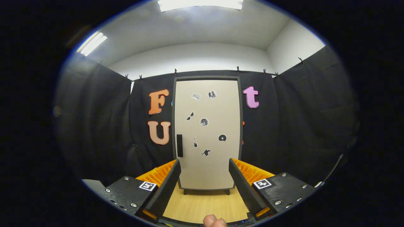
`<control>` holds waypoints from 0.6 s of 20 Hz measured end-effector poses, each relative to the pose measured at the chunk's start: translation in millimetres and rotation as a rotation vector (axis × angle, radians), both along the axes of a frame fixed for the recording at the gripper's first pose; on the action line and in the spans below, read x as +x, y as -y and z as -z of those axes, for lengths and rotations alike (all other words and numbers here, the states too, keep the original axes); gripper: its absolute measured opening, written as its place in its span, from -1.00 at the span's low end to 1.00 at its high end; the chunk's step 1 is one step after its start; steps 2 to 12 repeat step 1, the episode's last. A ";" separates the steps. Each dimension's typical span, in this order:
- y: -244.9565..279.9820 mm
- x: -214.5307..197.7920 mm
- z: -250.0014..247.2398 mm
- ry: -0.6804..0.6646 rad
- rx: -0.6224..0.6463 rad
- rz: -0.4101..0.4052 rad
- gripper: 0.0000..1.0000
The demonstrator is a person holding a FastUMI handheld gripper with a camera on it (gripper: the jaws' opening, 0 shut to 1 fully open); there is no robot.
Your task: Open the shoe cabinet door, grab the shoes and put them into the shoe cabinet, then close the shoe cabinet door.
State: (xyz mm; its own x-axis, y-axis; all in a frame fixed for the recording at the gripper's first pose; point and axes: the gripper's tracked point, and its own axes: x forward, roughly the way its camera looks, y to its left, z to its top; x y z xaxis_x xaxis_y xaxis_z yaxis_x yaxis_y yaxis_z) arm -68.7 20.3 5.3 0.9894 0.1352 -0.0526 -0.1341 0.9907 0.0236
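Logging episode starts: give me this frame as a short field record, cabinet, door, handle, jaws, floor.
cabinet: shoe cabinet upright against the booth wall, straight ahead, beyond the fingers
door: closed, small dark stickers on its face
handle: dark vertical handle at the door's left edge
gripper: gripper open, jaws apart, nothing between them, well short of the door
floor: wooden floor in front of the cabinet
hand: fingertip below the jaws

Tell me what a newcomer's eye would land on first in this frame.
The pale cabinet door, shut, stands dead ahead beyond the fingers against the black wall, dotted with small dark stickers. A dark handle sits on its left edge. The gripper frames the door's lower part, jaws open and holding nothing, over a wooden floor.
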 end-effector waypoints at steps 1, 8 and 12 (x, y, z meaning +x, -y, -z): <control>2.5 -1.1 0.5 0.000 0.005 -0.001 0.91; 2.5 -1.1 0.5 0.000 0.005 -0.001 0.91; 2.5 -1.1 0.5 0.000 0.005 -0.001 0.91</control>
